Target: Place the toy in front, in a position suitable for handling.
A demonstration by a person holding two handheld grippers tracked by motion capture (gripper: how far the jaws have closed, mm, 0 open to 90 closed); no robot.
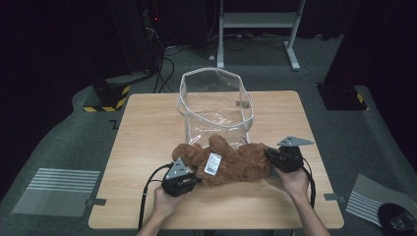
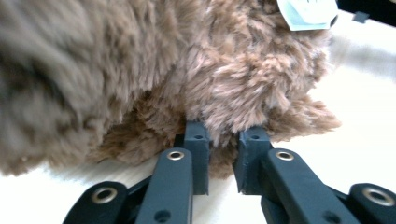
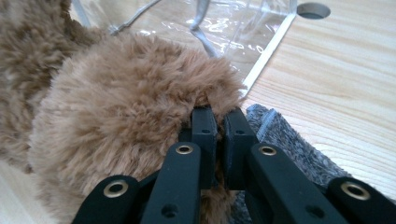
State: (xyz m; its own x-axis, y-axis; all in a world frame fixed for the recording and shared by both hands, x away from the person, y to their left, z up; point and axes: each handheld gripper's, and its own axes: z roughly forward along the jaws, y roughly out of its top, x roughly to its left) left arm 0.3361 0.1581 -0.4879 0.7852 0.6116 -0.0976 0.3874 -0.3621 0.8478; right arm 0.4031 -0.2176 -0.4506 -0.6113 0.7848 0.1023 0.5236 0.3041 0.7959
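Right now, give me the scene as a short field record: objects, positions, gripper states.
surface: wooden table
main object: brown plush bear, lying on its side across the table's near middle
tag: white label on the bear
container: clear plastic bag, standing open just behind the bear, touching it
left gripper: jaws shut on the bear's fur, at its left end in the high view
right gripper: jaws shut on the bear's fur, at its right end
other: grey fuzzy piece under the right gripper; what it is, unclear
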